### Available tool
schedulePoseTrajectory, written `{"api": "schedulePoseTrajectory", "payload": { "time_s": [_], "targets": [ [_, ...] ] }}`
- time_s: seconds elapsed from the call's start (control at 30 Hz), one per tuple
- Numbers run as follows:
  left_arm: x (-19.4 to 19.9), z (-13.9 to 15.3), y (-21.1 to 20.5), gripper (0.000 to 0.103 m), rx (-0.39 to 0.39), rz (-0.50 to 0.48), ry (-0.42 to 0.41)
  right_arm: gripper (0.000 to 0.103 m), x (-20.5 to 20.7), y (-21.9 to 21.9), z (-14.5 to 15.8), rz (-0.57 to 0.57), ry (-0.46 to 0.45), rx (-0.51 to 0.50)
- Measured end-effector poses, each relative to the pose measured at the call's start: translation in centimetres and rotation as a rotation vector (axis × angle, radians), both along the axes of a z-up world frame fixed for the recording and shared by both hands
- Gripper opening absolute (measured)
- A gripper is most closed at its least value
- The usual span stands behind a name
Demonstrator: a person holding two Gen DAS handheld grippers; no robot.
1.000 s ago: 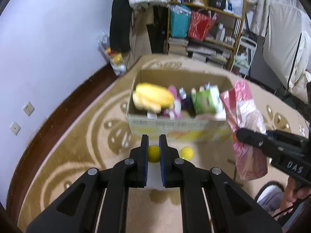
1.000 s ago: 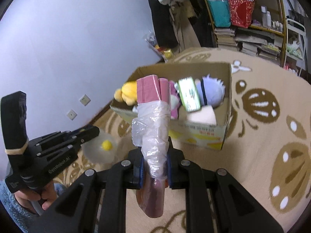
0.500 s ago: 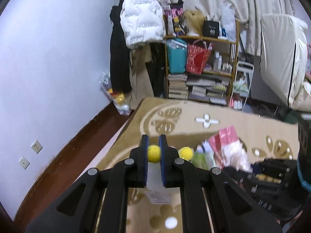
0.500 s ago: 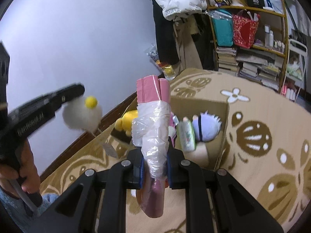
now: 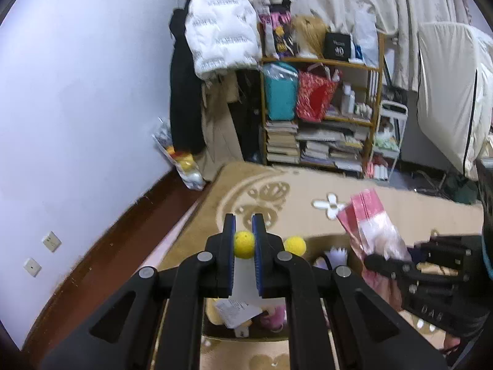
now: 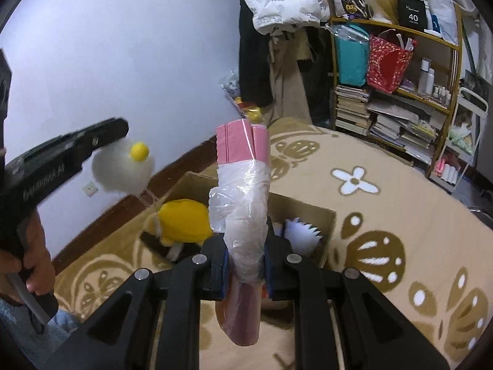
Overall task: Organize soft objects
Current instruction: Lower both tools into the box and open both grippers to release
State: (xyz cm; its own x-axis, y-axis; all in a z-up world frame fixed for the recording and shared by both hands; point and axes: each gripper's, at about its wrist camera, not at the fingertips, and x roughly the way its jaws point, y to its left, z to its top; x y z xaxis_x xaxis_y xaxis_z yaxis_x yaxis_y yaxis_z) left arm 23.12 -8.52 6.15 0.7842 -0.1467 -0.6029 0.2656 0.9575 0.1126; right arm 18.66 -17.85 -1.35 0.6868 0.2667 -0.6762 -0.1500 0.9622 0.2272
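Note:
My left gripper [image 5: 244, 240] is shut on a white fluffy toy with yellow balls [image 5: 243, 244], held in the air over the near left part of the cardboard box [image 6: 323, 215]; the toy also shows in the right wrist view [image 6: 123, 169]. My right gripper [image 6: 245, 265] is shut on a pink packet wrapped in clear plastic [image 6: 243, 191], held upright above the box; the packet also shows in the left wrist view [image 5: 372, 231]. The box holds a yellow plush [image 6: 181, 222] and a white spiky plush [image 6: 300, 236].
The box stands on a beige patterned rug [image 6: 385, 215]. A wooden shelf [image 5: 323, 108] full of books and bags stands at the back. Coats hang beside it [image 5: 215, 30]. A plastic bag [image 5: 181, 160] lies by the wall on the dark floor.
Both grippers have risen and moved over the box with their loads still held. The box now lies beneath them instead of ahead.

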Motion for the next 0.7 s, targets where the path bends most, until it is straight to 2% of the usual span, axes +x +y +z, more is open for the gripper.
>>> {"api": "schedulePoseTrajectory", "payload": {
  "time_s": [0.27, 0.43, 0.57, 0.7],
  "targets": [
    [0.8, -5.4, -0.3, 0.01, -0.026, -0.01, 0.118, 0.018, 1.0, 0.1, -3.1, -0.018, 0.058, -0.036],
    [1.2, -8.2, -0.9, 0.013, 0.052, 0.015, 0.159, 0.018, 1.5, 0.3, -4.6, -0.045, 0.093, -0.065],
    [1.3, -9.5, -0.5, 0.014, 0.032, 0.029, 0.189, 0.019, 1.7, 0.5, -4.8, -0.063, 0.097, -0.112],
    [1.4, -10.0, 0.0, 0.016, 0.046, 0.051, 0.192, 0.022, 1.5, 0.3, -5.1, -0.09, 0.115, -0.128]
  ]
}}
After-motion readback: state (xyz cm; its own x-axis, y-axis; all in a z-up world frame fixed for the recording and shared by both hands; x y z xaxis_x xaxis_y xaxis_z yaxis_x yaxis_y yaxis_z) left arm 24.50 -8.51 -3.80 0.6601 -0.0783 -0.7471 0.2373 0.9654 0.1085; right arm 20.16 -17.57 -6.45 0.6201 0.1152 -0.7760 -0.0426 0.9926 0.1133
